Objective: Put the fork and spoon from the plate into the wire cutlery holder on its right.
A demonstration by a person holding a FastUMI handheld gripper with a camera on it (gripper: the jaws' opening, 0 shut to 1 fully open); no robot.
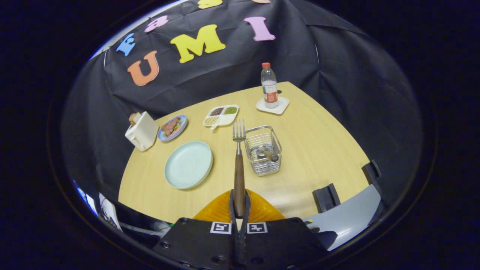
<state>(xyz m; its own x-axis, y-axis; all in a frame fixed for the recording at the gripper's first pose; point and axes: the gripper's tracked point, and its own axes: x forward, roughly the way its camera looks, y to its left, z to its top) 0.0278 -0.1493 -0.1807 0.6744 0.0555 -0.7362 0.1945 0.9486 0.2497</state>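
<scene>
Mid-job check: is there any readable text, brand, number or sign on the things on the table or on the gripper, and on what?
The gripper, shut on the wooden-handled metal fork: no text on either.
Two square black-and-white markers on the gripper's body: patterns, no letters.
Clear plastic bottle with a red cap: its red and white label is too small and blurred to read.

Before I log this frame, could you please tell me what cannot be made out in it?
- Gripper view: the fork handle's end is hidden between the fingers of the hand-held gripper.
- The item inside the wire holder is screened by the wires; only a rounded metal part and a brown handle show, likely the spoon.
- The grains in the divided tray are too small to identify.
- The orange object is cut off by the gripper body.
</scene>
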